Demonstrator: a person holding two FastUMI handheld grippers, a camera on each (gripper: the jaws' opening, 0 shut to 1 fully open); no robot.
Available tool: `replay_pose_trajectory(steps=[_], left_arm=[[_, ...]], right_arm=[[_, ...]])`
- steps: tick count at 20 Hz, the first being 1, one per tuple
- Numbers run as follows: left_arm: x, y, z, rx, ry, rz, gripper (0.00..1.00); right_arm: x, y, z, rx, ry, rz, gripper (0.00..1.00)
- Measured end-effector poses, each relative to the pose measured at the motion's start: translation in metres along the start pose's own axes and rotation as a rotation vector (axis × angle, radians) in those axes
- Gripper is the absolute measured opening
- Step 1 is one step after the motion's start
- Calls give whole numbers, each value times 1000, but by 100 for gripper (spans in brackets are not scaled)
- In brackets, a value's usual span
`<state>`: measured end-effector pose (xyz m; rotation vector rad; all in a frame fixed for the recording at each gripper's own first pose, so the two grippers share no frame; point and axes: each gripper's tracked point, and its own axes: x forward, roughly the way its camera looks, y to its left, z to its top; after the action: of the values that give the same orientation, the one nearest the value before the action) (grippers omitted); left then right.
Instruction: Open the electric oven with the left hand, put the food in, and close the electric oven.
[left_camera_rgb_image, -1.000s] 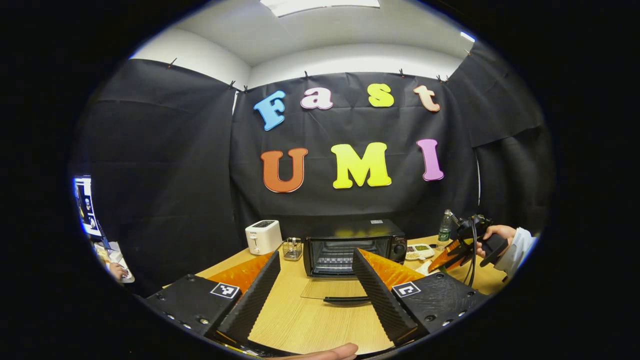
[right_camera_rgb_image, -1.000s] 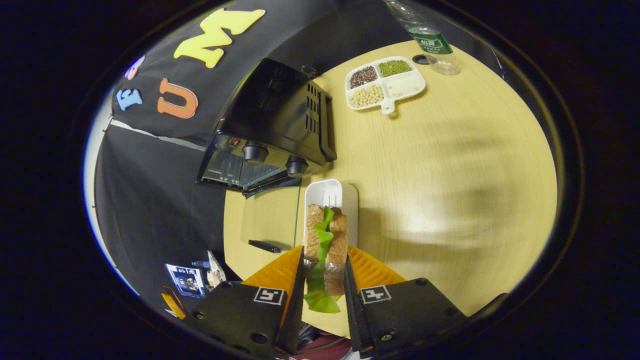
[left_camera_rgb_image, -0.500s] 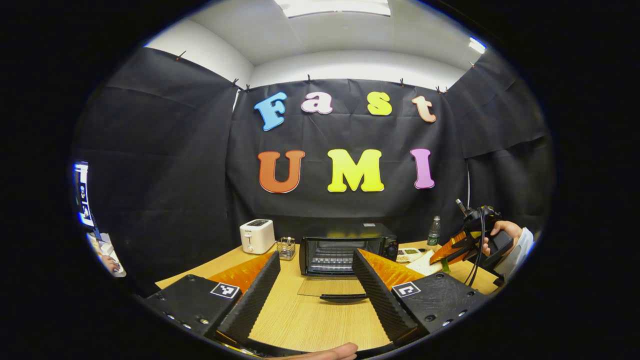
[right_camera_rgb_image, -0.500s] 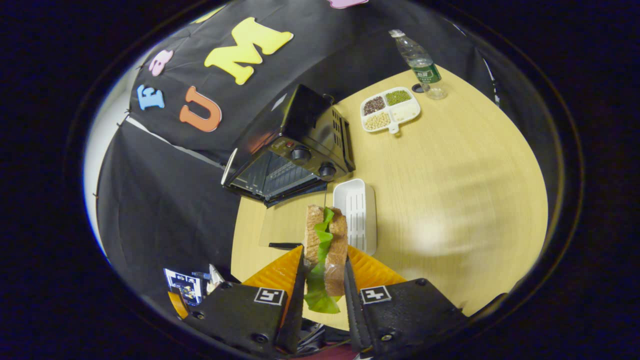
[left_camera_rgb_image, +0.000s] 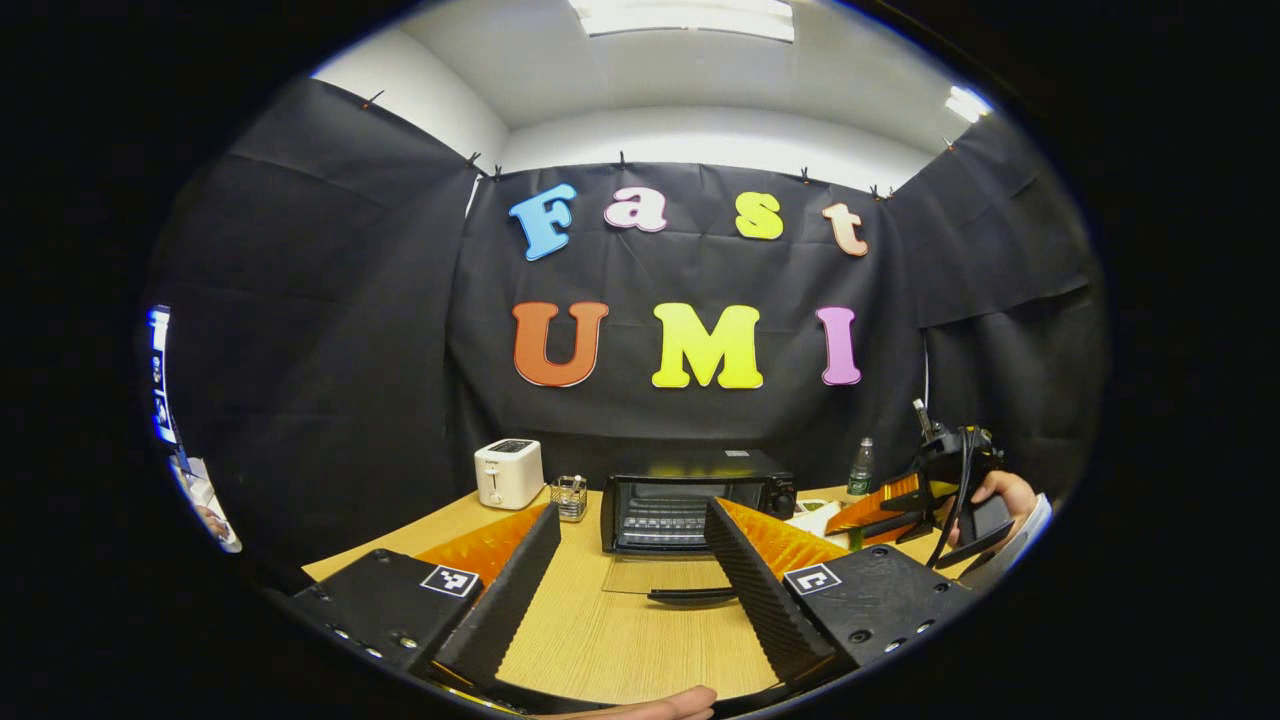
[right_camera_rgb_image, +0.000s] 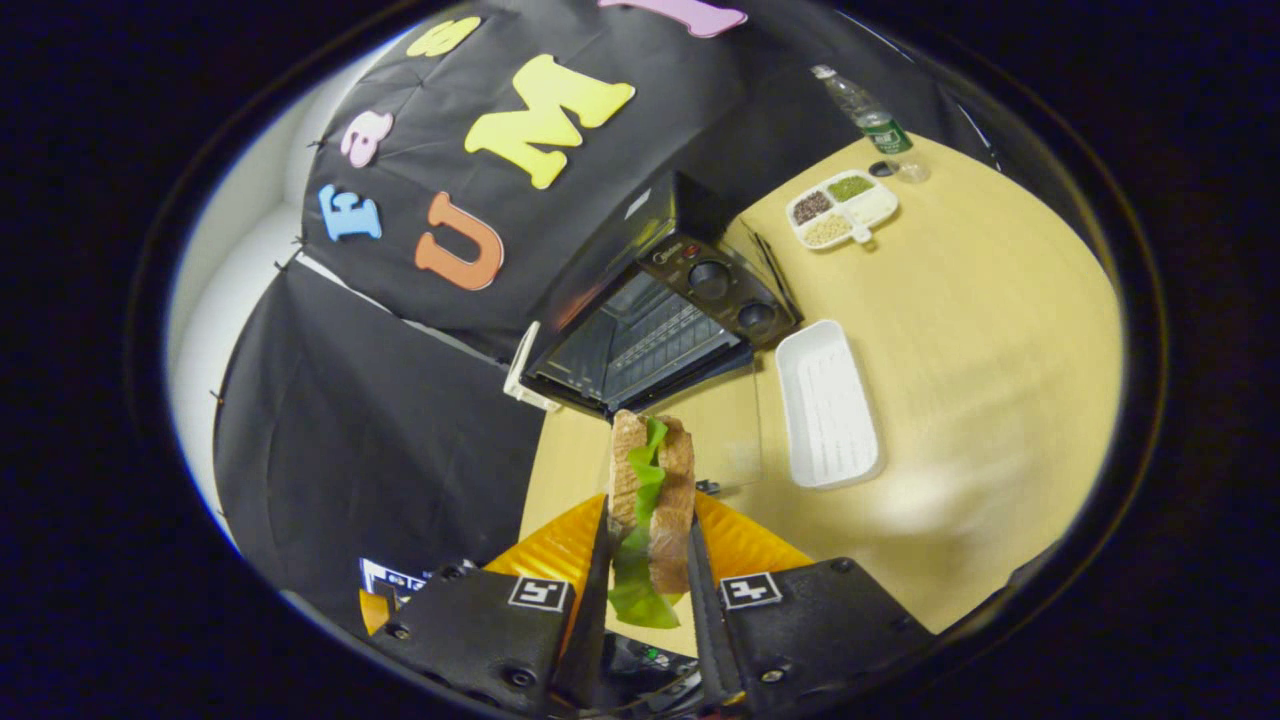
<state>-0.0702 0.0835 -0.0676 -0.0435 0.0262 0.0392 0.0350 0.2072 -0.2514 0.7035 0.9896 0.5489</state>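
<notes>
Surface: pale wooden surface (left_camera_rgb_image: 600, 640) inside a booth walled with black cloth; from left to right along its back stand a white toaster (left_camera_rgb_image: 509, 473), a small wire basket (left_camera_rgb_image: 568, 497), the electric oven (left_camera_rgb_image: 690, 498) and a bottle (left_camera_rgb_image: 860, 468).
Oven: door (left_camera_rgb_image: 660, 577) dropped flat on the surface, rack bare, so the opening step looks done.
Left gripper (left_camera_rgb_image: 630, 570): fingers spread wide, holding nothing, low over the surface in front of the door handle.
Right gripper (right_camera_rgb_image: 648, 570): pinching the sandwich (right_camera_rgb_image: 650, 500), bread slices upright with green lettuce hanging out below.
Sandwich position: in the air above the open door, just short of the oven mouth, with the empty white tray (right_camera_rgb_image: 828, 402) to its right.
Step in hand: carrying the food to the oven.
Next move: likely lower and level the sandwich, slide it onto the rack, and release it.
</notes>
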Motion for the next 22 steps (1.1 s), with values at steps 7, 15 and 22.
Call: replay_pose_trajectory(steps=[7, 15, 22], left_arm=[[16, 26, -15, -11, 31, -15, 95], [27, 59, -38, -25, 84, 29, 93], [36, 74, -62, -5, 133, 16, 92]], right_arm=[[69, 39, 10, 151, -187, 66, 39], [163, 37, 58, 363, -493, 44, 41], [247, 10, 124, 386, -712, -36, 39]])
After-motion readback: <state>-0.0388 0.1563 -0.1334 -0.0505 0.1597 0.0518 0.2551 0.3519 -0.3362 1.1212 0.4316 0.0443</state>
